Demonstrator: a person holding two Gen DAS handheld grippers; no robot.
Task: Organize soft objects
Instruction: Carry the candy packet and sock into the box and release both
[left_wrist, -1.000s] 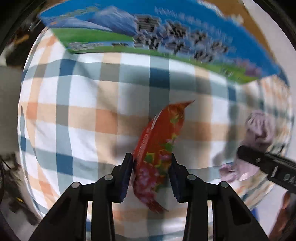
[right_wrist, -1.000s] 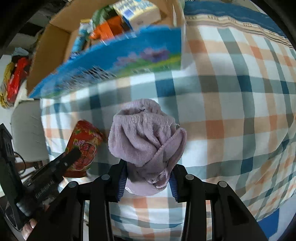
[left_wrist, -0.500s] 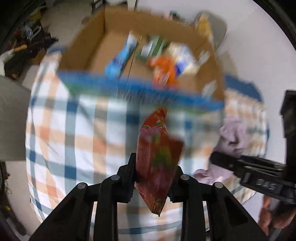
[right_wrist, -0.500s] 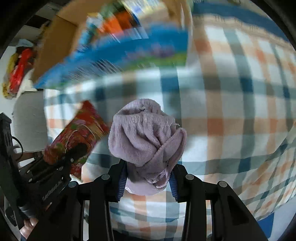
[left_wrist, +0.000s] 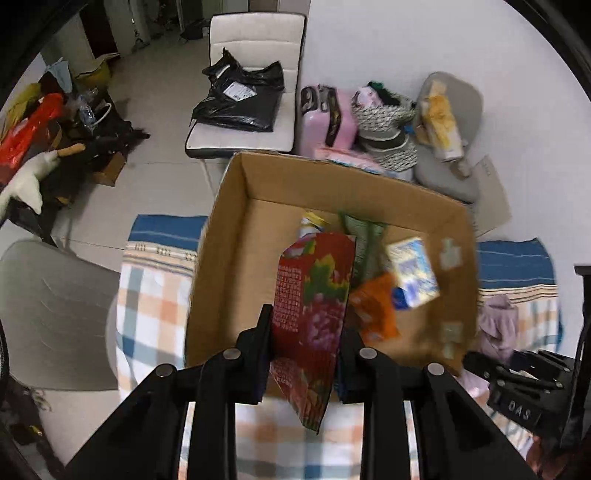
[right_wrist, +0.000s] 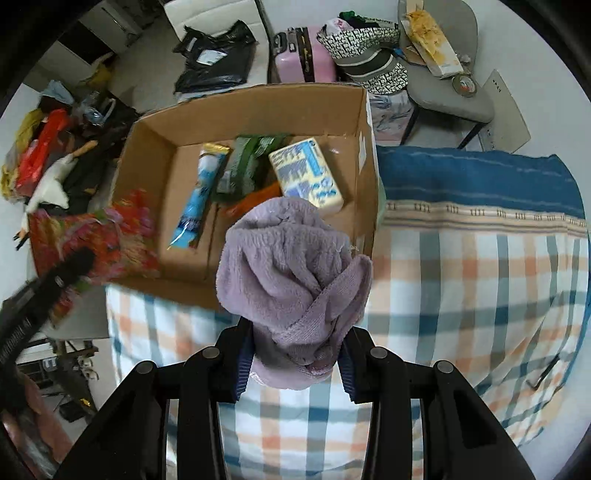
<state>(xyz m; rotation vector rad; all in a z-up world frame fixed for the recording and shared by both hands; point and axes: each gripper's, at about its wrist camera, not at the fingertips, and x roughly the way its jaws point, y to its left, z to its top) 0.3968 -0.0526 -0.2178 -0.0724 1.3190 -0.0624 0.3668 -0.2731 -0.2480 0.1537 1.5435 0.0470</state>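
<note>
1. Above the near wall of the cardboard box, our left gripper pinches a red floral snack packet, jaws closed tight on its lower half; the packet stands upright over the box interior.
2. We hold a bunched lilac towel in our right gripper, jaws clamped on its lower folds, near the box's right front corner, over the plaid blanket.
3. Inside the box we see a blue tube packet, a green packet, a blue-and-white tissue pack and an orange packet.
4. Beyond the box stands a pink suitcase.
</note>
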